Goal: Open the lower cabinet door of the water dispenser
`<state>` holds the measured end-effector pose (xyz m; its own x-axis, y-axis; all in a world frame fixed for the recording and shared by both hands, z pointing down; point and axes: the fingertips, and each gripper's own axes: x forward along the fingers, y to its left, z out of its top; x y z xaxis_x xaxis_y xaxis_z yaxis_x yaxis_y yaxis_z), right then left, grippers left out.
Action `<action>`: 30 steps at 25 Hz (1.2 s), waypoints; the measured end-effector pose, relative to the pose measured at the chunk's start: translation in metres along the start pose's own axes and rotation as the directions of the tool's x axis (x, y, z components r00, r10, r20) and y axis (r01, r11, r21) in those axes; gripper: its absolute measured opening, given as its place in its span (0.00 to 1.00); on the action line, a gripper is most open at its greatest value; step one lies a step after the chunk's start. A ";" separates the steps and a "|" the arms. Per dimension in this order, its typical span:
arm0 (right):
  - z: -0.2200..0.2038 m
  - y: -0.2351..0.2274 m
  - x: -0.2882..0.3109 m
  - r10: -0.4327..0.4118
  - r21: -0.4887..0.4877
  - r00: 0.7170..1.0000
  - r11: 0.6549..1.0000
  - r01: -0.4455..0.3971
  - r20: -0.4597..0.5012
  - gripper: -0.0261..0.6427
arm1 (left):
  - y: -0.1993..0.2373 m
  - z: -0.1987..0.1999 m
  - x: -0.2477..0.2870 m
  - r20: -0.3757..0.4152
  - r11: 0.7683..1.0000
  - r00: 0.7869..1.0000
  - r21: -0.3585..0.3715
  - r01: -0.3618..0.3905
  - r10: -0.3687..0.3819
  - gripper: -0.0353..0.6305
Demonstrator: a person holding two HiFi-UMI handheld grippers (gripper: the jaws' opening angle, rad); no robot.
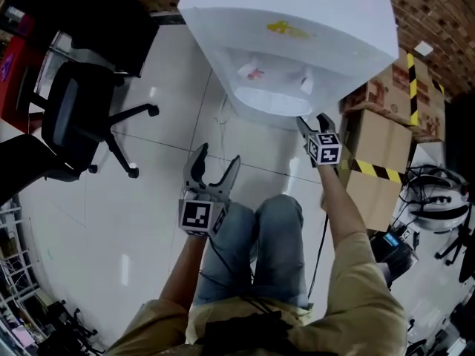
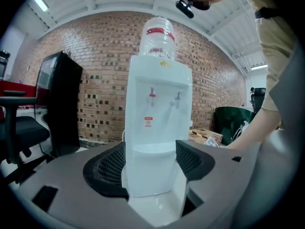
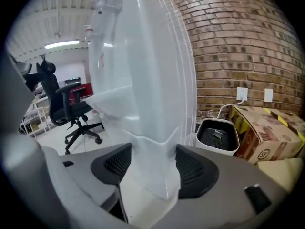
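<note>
The white water dispenser stands ahead of me on the pale floor, with a bottle on top. Its lower cabinet door looks closed in the left gripper view. My left gripper is open and empty, held low over the floor, short of the dispenser. My right gripper is at the dispenser's front right corner. In the right gripper view that corner shows between the partly closed jaws of the right gripper. The pads are not seen pressing on it.
A black office chair stands at the left. Cardboard boxes with striped tape sit right of the dispenser, and a small white appliance stands beside them. A dark cabinet and a green bin flank the dispenser. My knees are below.
</note>
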<state>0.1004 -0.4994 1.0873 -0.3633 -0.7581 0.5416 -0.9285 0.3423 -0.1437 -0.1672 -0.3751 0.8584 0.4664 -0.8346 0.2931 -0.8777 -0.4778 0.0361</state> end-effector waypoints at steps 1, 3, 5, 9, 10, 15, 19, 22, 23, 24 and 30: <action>-0.004 0.000 -0.001 -0.006 -0.032 1.000 0.999 0.006 -0.014 0.46 | 0.000 -0.003 -0.001 -0.007 1.000 1.000 -0.001 -0.001 0.001 0.54; -0.012 0.001 -0.008 -0.029 -0.077 0.997 0.997 0.024 -0.067 0.42 | -0.001 -0.004 -0.006 -0.018 1.000 1.000 -0.004 0.000 0.000 0.54; -0.017 0.012 -0.018 -0.041 -0.087 0.993 0.996 0.031 -0.109 0.42 | 0.000 -0.003 -0.011 -0.024 1.000 1.000 -0.013 -0.008 0.008 0.54; -0.044 0.067 -0.057 0.036 -0.088 0.983 0.995 -0.053 -0.182 0.38 | -0.005 0.019 -0.020 -0.039 0.999 0.999 -0.041 -0.013 0.011 0.54; -0.054 0.086 -0.068 0.076 -0.081 0.975 0.992 -0.095 -0.210 0.38 | -0.006 0.025 -0.025 -0.041 0.999 0.999 -0.047 -0.014 0.012 0.54; -0.095 0.178 -0.100 0.245 -0.001 0.902 0.965 -0.262 -0.354 0.39 | -0.014 0.047 -0.060 -0.062 0.997 0.998 -0.076 -0.032 0.028 0.54; -0.116 0.257 -0.098 0.377 0.071 0.840 0.922 -0.381 -0.390 0.39 | -0.020 0.048 -0.094 -0.117 0.996 0.992 -0.078 -0.053 0.043 0.54; -0.096 0.306 -0.099 0.373 0.116 0.854 0.927 -0.356 -0.363 0.39 | -0.018 0.052 -0.124 -0.160 0.996 0.986 -0.066 -0.058 0.047 0.54; -0.085 0.314 -0.106 0.361 0.149 0.866 0.932 -0.329 -0.347 0.39 | -0.017 0.058 -0.132 -0.169 0.996 0.984 -0.064 -0.059 0.047 0.54; -0.069 0.319 -0.116 0.355 0.176 0.876 0.933 -0.313 -0.325 0.39 | -0.017 0.068 -0.139 -0.173 0.996 0.984 -0.066 -0.059 0.047 0.54; 0.080 0.305 -0.219 0.321 0.193 0.942 0.935 -0.298 -0.102 0.40 | -0.025 0.153 -0.176 -0.147 0.985 0.987 -0.153 -0.085 0.062 0.54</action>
<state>-0.1094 -0.2730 0.8586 -0.6322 -0.5475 0.5482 -0.7747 0.4386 -0.4555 -0.2109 -0.2579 0.6600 0.3897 -0.8134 0.4318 -0.9205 -0.3578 0.1569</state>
